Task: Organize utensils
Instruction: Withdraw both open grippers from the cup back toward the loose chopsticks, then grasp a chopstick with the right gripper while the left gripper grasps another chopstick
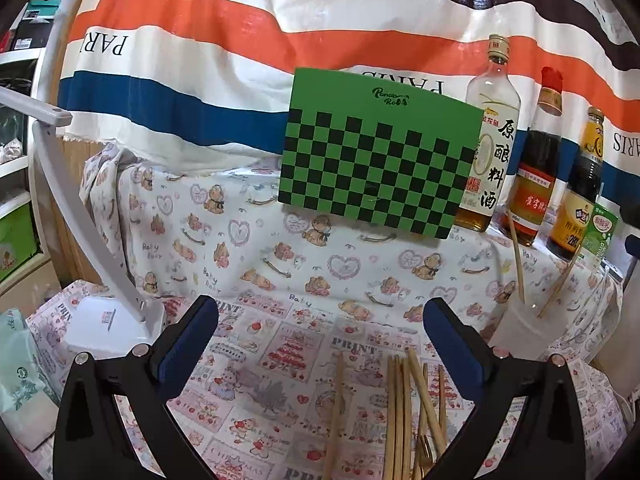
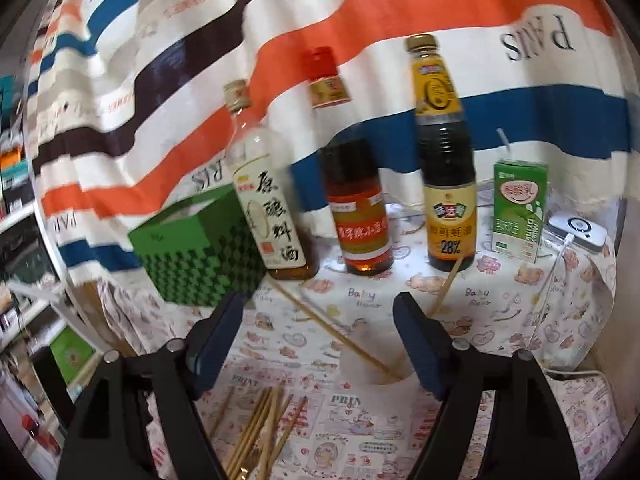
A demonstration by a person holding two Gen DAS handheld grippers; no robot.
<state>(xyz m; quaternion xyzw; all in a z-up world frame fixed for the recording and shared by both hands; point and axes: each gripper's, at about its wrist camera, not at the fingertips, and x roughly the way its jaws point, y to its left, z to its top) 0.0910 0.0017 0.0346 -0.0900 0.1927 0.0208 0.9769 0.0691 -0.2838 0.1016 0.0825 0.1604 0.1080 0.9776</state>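
Blurring right view; chopsticks [image 1: 400, 412] cut off below (fork [image 1: 425, 454] indistinct).

Backdrop: striped cloth [image 1: 248, 40] in white, orange, blue and dark brown, printed with reversed lettering, hung behind the table. Table covering: pale bear-and-heart print cloth [image 1: 248, 240] at the rear, pink-red illustrated sheet [image 1: 256, 364] at the front. Left side: shelving [image 1: 16, 128] stocked with boxes, partly blurred; a white desk lamp [image 1: 100, 280] with curved arm standing on the table's left edge. Light: even, indoor, no visible source.
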